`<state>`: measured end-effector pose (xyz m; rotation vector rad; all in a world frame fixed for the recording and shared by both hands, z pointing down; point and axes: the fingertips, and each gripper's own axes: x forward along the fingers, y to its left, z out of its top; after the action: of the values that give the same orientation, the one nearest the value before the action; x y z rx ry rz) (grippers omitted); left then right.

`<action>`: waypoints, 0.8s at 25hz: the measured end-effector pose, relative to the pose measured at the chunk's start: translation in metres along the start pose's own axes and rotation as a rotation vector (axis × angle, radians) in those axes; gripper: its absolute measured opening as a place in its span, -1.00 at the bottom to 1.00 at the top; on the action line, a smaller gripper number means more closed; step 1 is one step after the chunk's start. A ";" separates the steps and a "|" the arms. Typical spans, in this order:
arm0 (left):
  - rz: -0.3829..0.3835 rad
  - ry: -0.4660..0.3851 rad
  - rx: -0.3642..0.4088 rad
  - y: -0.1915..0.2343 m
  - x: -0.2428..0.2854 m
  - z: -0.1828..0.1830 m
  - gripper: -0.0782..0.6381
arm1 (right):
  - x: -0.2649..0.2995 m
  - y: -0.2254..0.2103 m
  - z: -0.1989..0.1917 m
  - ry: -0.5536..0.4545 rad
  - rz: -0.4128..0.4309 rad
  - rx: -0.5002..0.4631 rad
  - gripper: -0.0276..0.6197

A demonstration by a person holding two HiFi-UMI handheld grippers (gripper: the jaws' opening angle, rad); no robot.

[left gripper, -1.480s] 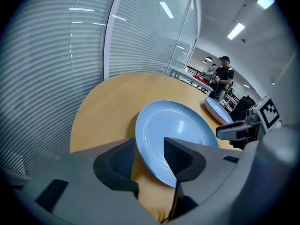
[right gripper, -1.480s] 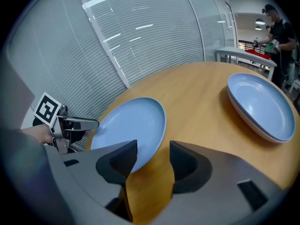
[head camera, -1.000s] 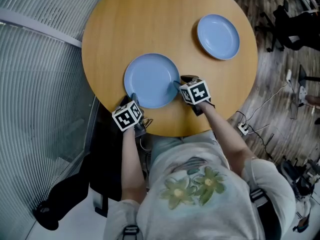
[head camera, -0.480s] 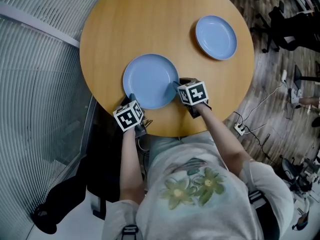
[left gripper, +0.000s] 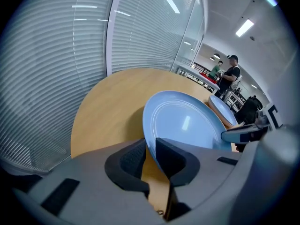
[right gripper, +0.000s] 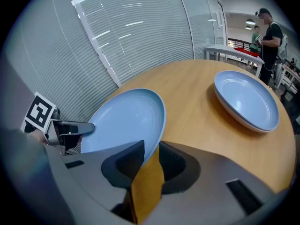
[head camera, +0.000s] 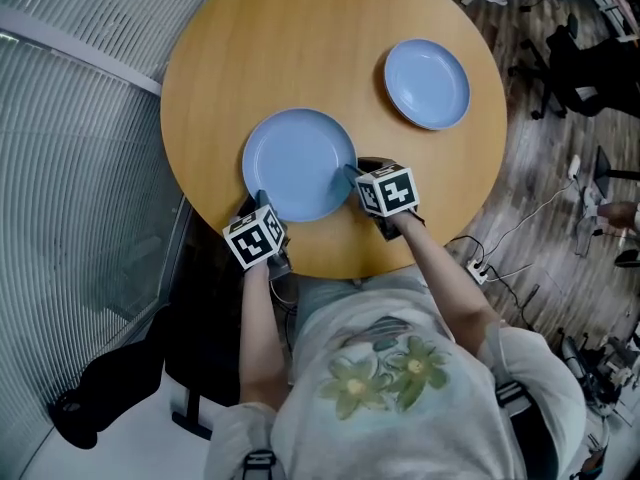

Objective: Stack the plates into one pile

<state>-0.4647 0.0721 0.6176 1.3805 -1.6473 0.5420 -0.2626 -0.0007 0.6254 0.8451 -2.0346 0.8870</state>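
Change: both pairs of jaws had just been closing, and since the earlier head view they had gone from standing wide at the large plate (head camera: pixel 298 163) to gripping its rim; both plates lay about where they had been.
Left gripper (left gripper: pixel 150 148): its dark, ridged pads pinched the near-left rim of the large plate, with the marker cube (head camera: pixel 255 236) behind them.
Right gripper (right gripper: pixel 151 154): its jaws clamped the near-right rim of the same plate, and bare wood showed below the pads.
Large plate: round, pale blue and glossy, with a shallow raised rim; it sat at the near part of the table, held on two sides and tilted slightly in the gripper views.
Table (head camera: pixel 300 28): round, with a smooth honey-coloured wood top.
Small plate (head camera: pixel 427 83): the same blue glaze, round and deeper-sided; it lay far right, well apart from the large one, with nothing between them.
Count: two plates, two grippers.
Surroundings: ribbed blinds behind glass (head camera: pixel 70 168) on the left, a wood-grain floor with cables (head camera: pixel 505 258) on the right, and two people (left gripper: pixel 229 74) standing far off.
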 end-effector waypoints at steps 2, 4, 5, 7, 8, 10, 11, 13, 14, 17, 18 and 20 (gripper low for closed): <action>0.006 -0.005 -0.009 -0.014 -0.005 -0.003 -0.56 | -0.012 -0.010 0.001 -0.005 0.008 -0.008 -0.55; 0.011 -0.012 -0.013 -0.031 -0.009 -0.005 -0.56 | -0.024 -0.021 0.001 -0.013 0.012 -0.017 -0.55; 0.013 -0.015 -0.015 -0.040 -0.010 -0.005 -0.56 | -0.031 -0.028 0.003 -0.017 0.013 -0.022 -0.55; 0.015 -0.023 -0.019 -0.060 -0.012 -0.003 -0.56 | -0.044 -0.043 0.005 -0.025 0.012 -0.028 -0.55; 0.014 -0.027 -0.021 -0.070 -0.013 -0.001 -0.56 | -0.051 -0.051 0.006 -0.029 0.011 -0.027 -0.55; 0.010 -0.033 -0.020 -0.091 -0.014 0.002 -0.56 | -0.065 -0.068 0.008 -0.037 0.010 -0.021 -0.55; 0.008 -0.036 -0.017 -0.102 -0.014 0.003 -0.56 | -0.071 -0.076 0.009 -0.041 0.009 -0.018 -0.55; 0.003 -0.040 -0.006 -0.123 -0.012 0.006 -0.56 | -0.082 -0.095 0.010 -0.049 0.004 -0.015 -0.55; 0.001 -0.042 0.000 -0.134 -0.010 0.008 -0.56 | -0.088 -0.105 0.011 -0.054 0.003 -0.013 -0.55; -0.007 -0.047 0.013 -0.165 -0.007 0.013 -0.56 | -0.105 -0.130 0.013 -0.070 0.000 -0.002 -0.55; -0.011 -0.049 0.016 -0.173 -0.007 0.012 -0.56 | -0.111 -0.136 0.012 -0.076 -0.002 0.001 -0.55; -0.019 -0.054 0.021 -0.187 -0.009 0.009 -0.56 | -0.121 -0.147 0.009 -0.085 -0.006 0.005 -0.55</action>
<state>-0.2929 0.0168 0.5668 1.4357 -1.6740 0.5172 -0.0902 -0.0551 0.5663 0.9055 -2.1028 0.8659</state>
